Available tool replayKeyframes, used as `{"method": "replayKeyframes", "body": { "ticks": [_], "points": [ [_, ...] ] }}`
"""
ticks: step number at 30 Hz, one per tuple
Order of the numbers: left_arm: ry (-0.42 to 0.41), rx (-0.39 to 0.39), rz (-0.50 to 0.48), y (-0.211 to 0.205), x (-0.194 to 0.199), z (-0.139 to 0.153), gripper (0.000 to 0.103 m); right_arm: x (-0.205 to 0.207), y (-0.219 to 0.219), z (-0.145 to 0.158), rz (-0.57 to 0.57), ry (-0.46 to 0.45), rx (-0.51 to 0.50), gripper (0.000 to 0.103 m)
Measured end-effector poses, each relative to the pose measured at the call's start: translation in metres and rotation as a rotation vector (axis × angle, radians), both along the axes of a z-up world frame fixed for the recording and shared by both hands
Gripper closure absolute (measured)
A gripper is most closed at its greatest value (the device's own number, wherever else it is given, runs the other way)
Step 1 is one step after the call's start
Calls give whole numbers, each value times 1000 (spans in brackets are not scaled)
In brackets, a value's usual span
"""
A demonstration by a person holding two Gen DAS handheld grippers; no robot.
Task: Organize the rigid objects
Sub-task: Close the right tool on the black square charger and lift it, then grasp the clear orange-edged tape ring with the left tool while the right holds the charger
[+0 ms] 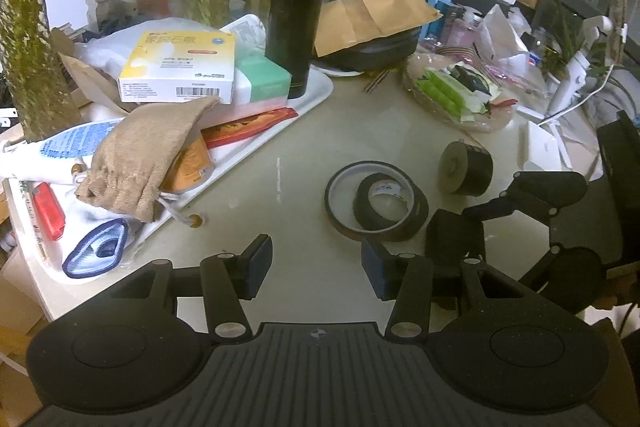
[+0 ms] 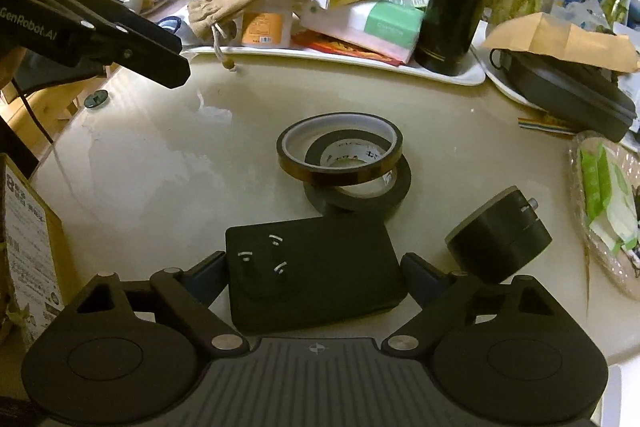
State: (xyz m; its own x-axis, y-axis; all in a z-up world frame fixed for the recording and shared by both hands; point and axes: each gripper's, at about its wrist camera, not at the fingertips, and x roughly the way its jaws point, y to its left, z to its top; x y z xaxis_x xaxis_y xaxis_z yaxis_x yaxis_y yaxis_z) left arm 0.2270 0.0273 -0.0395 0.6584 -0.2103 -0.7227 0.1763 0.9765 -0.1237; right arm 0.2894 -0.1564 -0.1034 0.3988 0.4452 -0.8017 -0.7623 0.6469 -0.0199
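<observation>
A black power adapter (image 2: pixel 316 275) with three white prongs lies on the beige table between the fingers of my right gripper (image 2: pixel 316 281); whether the pads touch it I cannot tell. An amber tape roll (image 2: pixel 340 155) leans on a black tape roll (image 2: pixel 360 193) just beyond. A black cylinder (image 2: pixel 498 241) lies at the right. My left gripper (image 1: pixel 316 265) is open and empty over bare table, with the tape rolls (image 1: pixel 376 201), the adapter (image 1: pixel 454 239) and the cylinder (image 1: pixel 466 167) to its front right.
A white tray (image 1: pixel 316 95) at the left holds a black flask (image 1: pixel 298 3), a yellow box (image 1: pixel 180 67), a tan pouch (image 1: pixel 140 163) and packets. A black case under a brown envelope (image 1: pixel 372 15), a bag of green packets (image 1: pixel 456 95) and plants crowd the back.
</observation>
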Motion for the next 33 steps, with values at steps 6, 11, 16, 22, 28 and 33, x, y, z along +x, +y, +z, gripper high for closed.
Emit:
{"method": "replayKeyframes", "body": {
  "ticks": [6, 11, 16, 22, 28, 33],
  "points": [
    [-2, -19, -35, -6, 0, -2, 48, -4, -11, 10, -74, 36, -6, 12],
    [1, -21, -74, -14, 2, -3, 32, -13, -24, 27, -156, -2, 14, 12],
    [3, -22, -95, -19, 4, -5, 25, -24, -38, 42, -242, -15, 53, 12],
    [-31, -22, -117, -24, 8, -8, 14, -36, -55, 51, -308, -19, 86, 16],
    [9, -10, -141, -28, 27, -17, 13, -28, -72, 49, -419, 48, 106, 64],
    [45, -42, -137, -26, 43, -24, 13, -26, -75, 42, -415, 89, 102, 69]
  ]
}}
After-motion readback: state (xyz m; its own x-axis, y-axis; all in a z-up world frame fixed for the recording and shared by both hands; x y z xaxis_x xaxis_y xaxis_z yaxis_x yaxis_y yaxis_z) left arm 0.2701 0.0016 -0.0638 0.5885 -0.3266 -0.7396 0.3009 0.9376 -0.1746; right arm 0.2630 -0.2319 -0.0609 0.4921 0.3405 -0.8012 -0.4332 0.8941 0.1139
